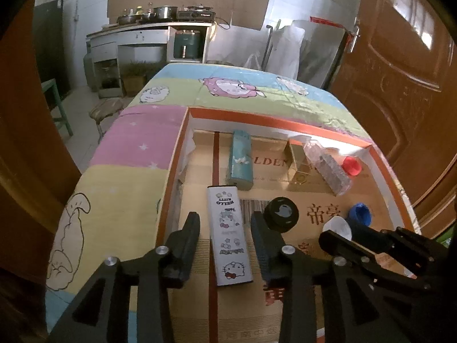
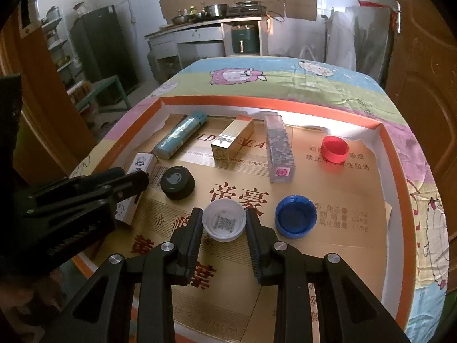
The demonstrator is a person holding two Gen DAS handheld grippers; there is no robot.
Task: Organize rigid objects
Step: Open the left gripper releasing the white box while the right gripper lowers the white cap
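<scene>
Left gripper stood parted, clear of the flat white cartoon-printed box; right gripper clamped the round white plastic cap.

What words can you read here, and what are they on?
"HELLO KITTY": white box, seen upside down.
"帝豪": cardboard tray floor.
"LDE", part of a longer word: tray floor.
QR code, no words: inside the white cap.
Small print on the tray floor: too blurred to read.
</scene>
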